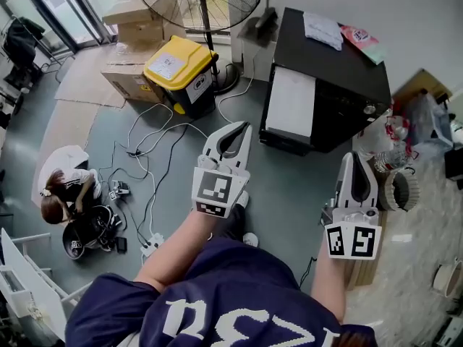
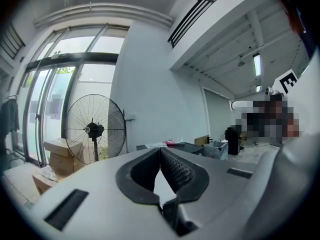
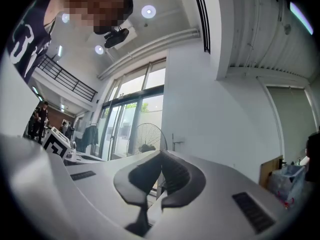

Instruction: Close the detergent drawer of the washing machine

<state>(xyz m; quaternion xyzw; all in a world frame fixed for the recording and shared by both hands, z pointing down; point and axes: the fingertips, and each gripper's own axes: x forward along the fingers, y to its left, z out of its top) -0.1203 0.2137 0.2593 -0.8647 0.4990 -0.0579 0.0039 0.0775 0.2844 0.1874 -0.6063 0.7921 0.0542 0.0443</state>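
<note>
Head view: the black box-shaped machine with a white front panel [image 1: 340,78] stands on the grey floor [image 1: 289,186], up ahead of both hands. The left gripper [image 1: 241,126] shows just left of its near left corner, and the right gripper [image 1: 354,156] is by its near right corner. Neither touches it. Honestly can't pick out the drawer itself from up here.

Left gripper view: jaws pinched together with nothing in them. The machine's dark top sits beyond the tips, a bit to the right and clearly apart. There's a black pedestal fan [image 2: 94,129] off to the left.

Right gripper view: jaws also closed and empty, fan straight past the tips. Can't make out the machine here.
</note>
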